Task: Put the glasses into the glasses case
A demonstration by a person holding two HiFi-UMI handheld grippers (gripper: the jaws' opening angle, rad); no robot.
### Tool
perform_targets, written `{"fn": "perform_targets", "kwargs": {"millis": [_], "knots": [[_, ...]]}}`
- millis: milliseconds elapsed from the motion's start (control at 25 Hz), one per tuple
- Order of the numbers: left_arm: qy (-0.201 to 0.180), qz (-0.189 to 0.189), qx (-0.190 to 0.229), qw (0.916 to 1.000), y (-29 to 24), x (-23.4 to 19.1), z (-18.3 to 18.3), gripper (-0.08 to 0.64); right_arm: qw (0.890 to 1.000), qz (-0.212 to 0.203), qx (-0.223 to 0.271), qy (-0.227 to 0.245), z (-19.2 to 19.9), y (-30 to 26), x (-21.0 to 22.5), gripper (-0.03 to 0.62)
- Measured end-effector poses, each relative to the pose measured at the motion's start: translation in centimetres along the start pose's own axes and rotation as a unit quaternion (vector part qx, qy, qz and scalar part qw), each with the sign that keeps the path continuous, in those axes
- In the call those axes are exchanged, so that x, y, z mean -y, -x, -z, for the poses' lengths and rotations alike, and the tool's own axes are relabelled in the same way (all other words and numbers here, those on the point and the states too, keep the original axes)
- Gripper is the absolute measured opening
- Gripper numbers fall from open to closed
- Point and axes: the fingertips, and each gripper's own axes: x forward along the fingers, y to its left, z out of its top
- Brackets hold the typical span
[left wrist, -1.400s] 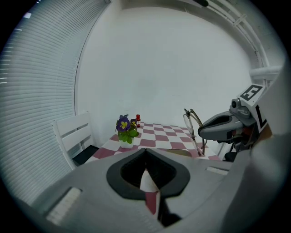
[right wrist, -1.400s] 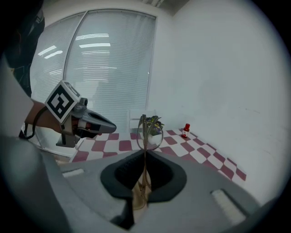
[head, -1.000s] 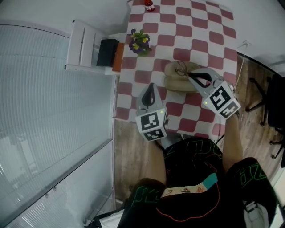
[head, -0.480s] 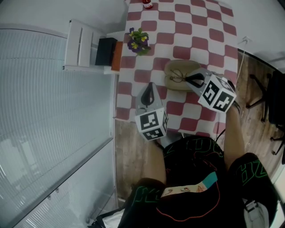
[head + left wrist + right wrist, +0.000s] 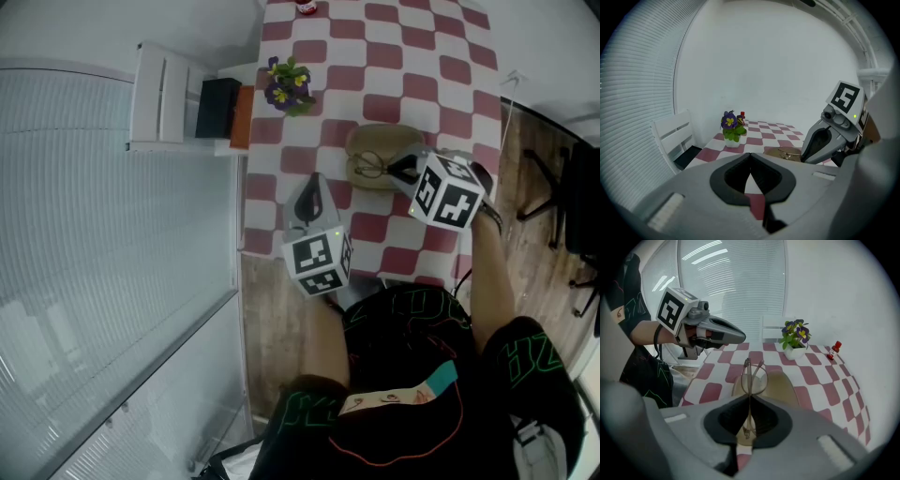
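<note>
The tan glasses case lies open on the red-and-white checked table. My right gripper is shut on the thin-framed glasses and holds them by the folded arms just over the case, lenses pointing ahead. The glasses show small at the case's near edge in the head view. My left gripper hovers shut and empty over the table's near left corner, apart from the case. Its jaws meet with nothing between them.
A potted purple flower stands at the table's left edge, and a small red bottle at the far end. A white chair with a dark seat stands left of the table. The person's body fills the near side.
My right gripper has moved left and down with the glasses, closer over the open case. The left gripper has stayed where it was.
</note>
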Motion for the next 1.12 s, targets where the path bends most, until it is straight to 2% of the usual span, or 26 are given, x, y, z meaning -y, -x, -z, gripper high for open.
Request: {"fn": "perform_targets", "kwargs": {"millis": [320, 520, 1120], "knots": [[-0.003, 0.011, -0.01, 0.9999, -0.8, 0.1, 0.7, 0.009, 0.999, -0.024, -0.043, 0.004, 0.9, -1.3, -0.4, 0.018], [-0.018, 0.018, -0.014, 0.9996, -1.2, 0.5, 0.7, 0.009, 0.997, -0.036, -0.063, 0.005, 1.2, -1.9, -0.5, 0.018], [-0.036, 0.02, -0.017, 0.999, -1.9, -0.5, 0.7, 0.009, 0.992, -0.074, -0.103, 0.014, 1.7, -3.9, -1.0, 0.018]]}}
